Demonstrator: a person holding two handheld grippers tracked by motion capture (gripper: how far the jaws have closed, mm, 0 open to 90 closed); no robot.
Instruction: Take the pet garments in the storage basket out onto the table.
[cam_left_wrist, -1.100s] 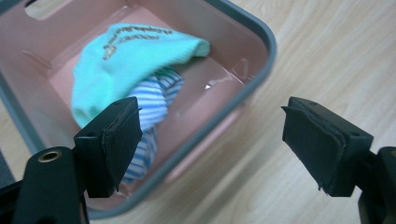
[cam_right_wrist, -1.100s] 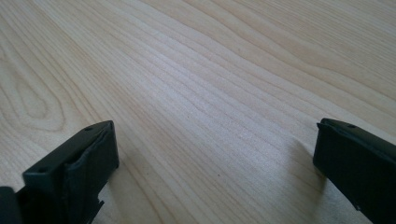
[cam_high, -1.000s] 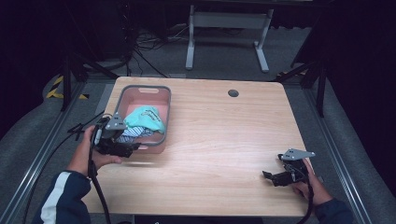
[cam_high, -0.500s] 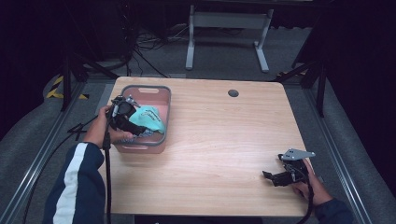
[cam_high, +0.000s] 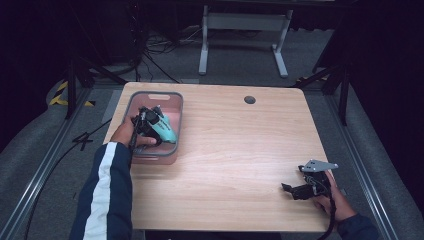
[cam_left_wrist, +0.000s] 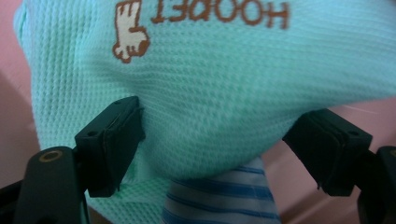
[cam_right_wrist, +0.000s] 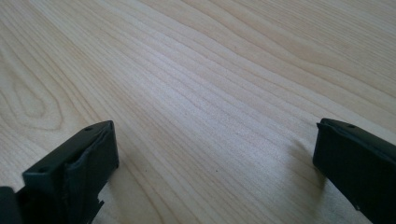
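The left tongs are down inside the pink plastic bin that sits on the left part of the wooden bench, near its far edge. A mint-green waffle-knit cloth lies in the bin, and the tongs are right against it. In the left gripper view the cloth bulges between the two black jaws, which stand spread; they have just been closing a little. One jaw touches the fabric at its edge, while the other stands just clear of it beside the pink wall, so the cloth is between them but not pinched. The cloth carries brown printed letters and a small cream figure with a brown outline. Under it shows a blue-and-white striped fabric, also in the bin. The person's left hand, in a dark sleeve with a white stripe, grips the tool at the bin's near left side.

The right tongs rest low over the bench near its near right corner, well apart from the bin. In the right gripper view their jaws stand wide apart over bare wood grain, with nothing between them.
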